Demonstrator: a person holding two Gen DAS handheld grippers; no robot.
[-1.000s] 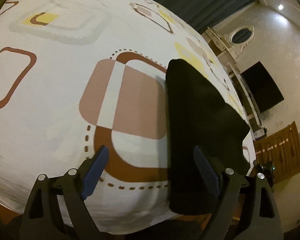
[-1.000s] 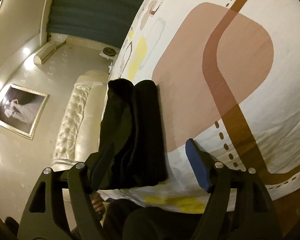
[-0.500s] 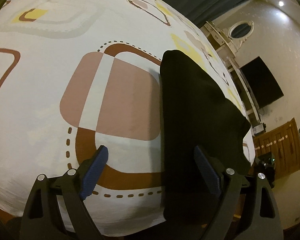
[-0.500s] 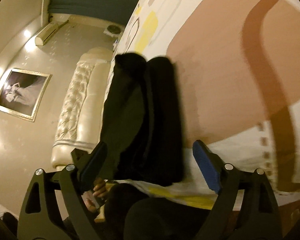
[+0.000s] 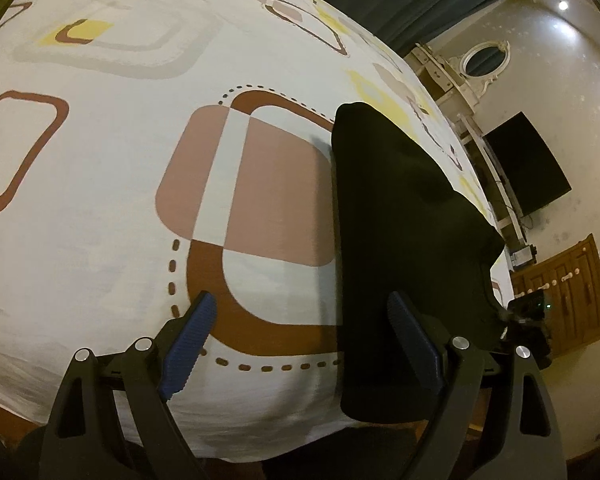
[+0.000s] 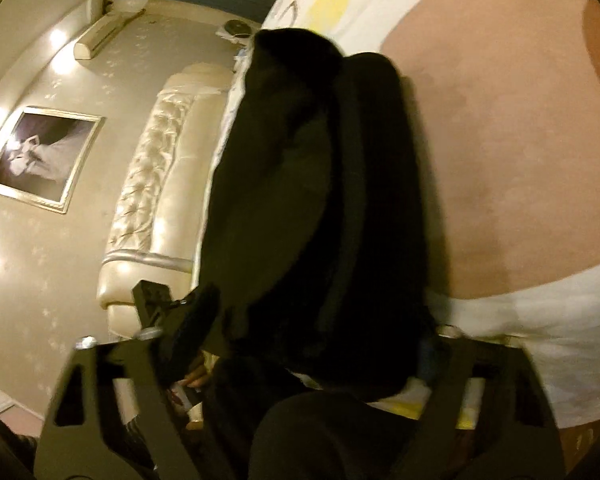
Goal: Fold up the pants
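Left wrist view: black pants (image 5: pixel 400 248) lie as a long narrow bundle on the patterned bed (image 5: pixel 100 220), near its right side, one end reaching the near edge. They look folded lengthwise already; my guess is a crosswise fold or two remains. Left claw (image 5: pixel 300 336) hangs with fingers apart, holding nothing, its right finger over the bundle's near end. Right claw (image 6: pixel 312 340) straddles that end in the right wrist view, fingers wide apart, though blur and dark hide any contact. Bare sheet spreads left of the pants; the edge beyond them is close.
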